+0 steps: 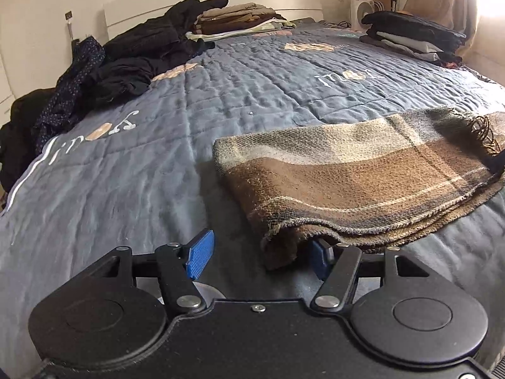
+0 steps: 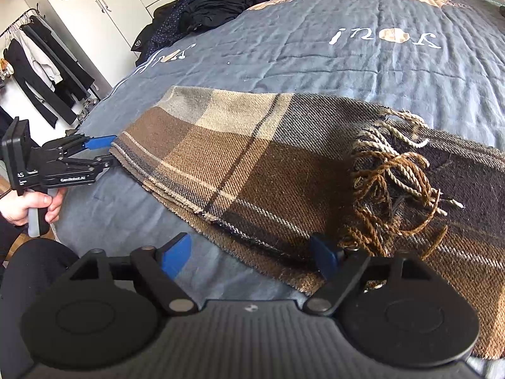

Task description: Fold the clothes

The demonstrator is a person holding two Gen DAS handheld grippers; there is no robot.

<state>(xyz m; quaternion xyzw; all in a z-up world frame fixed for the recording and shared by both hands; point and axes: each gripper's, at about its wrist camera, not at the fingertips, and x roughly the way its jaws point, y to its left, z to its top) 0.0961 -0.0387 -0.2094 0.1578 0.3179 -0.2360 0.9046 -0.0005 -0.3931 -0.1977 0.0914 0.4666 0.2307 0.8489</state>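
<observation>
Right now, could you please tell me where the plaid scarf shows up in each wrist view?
Left wrist view: the plaid scarf lies folded at centre right on the quilt.
Right wrist view: the scarf runs across the middle, fringe at right.
Shared landmark: the white lettering beyond it.

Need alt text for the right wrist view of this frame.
A folded brown and beige plaid scarf with a tasselled fringe lies on a blue-grey quilt. The right claw stands open at its near edge, and the left claw reaches its left end. Dark clothes are heaped beyond.
</observation>
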